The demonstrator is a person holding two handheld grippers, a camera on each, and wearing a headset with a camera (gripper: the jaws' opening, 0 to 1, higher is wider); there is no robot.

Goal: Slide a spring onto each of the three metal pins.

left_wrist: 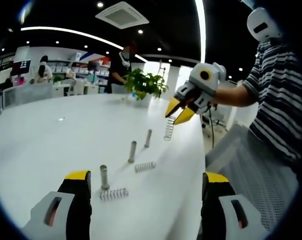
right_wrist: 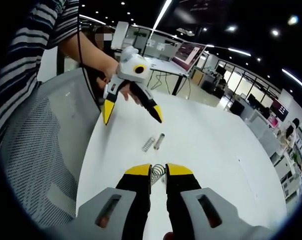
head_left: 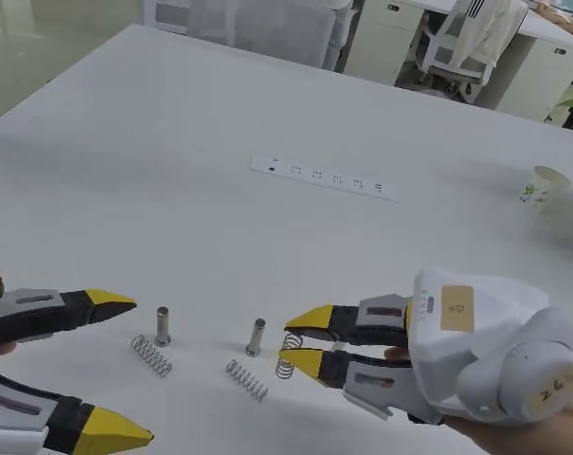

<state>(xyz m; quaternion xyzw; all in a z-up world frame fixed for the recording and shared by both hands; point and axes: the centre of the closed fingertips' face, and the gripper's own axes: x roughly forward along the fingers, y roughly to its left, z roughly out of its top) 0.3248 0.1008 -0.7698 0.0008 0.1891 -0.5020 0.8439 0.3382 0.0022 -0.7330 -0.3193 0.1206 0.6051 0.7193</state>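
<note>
The right gripper [head_left: 288, 345] was closed on a spring [head_left: 291, 353], pinching it between its yellow tips. In the left gripper view that spring hung down from the tips, just beside the far pin [left_wrist: 148, 138]. In the right gripper view its coils sat between the two jaws. The left gripper [head_left: 123, 370] was wide open, low at the left of the table [head_left: 172, 142].

In the head view the left pin [head_left: 162, 325] stood upright just beyond the left gripper's upper tip. The middle pin [head_left: 256, 336] stood upright just left of the right gripper's tips. A second spring [head_left: 151, 354] lay flat just beside the left pin, on its near side. A third spring [head_left: 246, 378] lay flat near the middle pin. A power strip [head_left: 324, 177] and a paper cup [head_left: 545, 185] sat well beyond.
</note>
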